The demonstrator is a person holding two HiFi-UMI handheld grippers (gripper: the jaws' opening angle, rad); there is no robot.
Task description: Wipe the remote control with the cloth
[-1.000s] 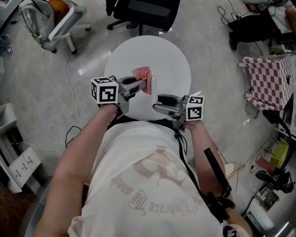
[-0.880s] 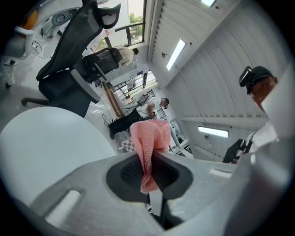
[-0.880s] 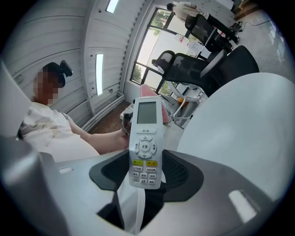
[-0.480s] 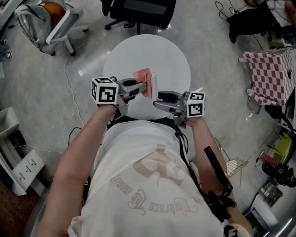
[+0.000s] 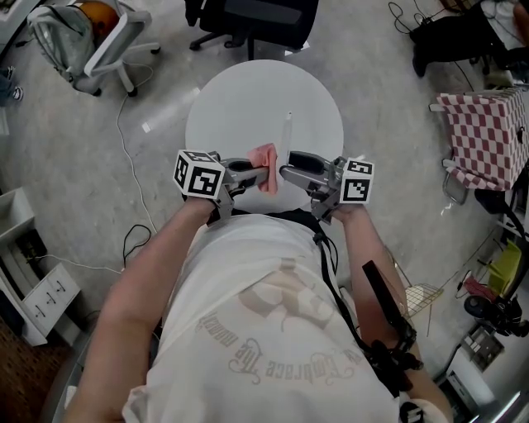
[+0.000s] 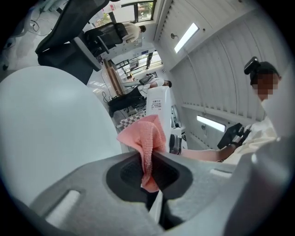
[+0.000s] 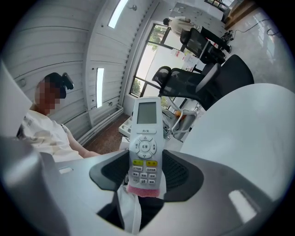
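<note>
A white remote control [image 7: 144, 138] with a small screen stands between the jaws of my right gripper [image 7: 145, 171], which is shut on its lower half. In the head view the remote [image 5: 288, 134] sticks out over the round white table [image 5: 248, 95]. My left gripper [image 6: 148, 162] is shut on a pink cloth [image 6: 146, 138] that bunches out past its jaws. The cloth [image 5: 265, 157] lies against the remote's near end, next to my right gripper [image 5: 286, 171]. A pink edge of cloth [image 7: 143, 191] shows under the remote's bottom. My left gripper [image 5: 261, 172] faces the right one, tips almost meeting.
A black office chair [image 5: 252, 21] stands behind the table and a white chair [image 5: 107, 41] at the far left. A red checked cloth [image 5: 483, 136] hangs on a stand at the right. Cables run across the grey floor [image 5: 124, 132].
The left gripper has drawn the cloth toward me and to the right, down along the remote to its near end. The right gripper has shifted the remote a little farther out over the table.
</note>
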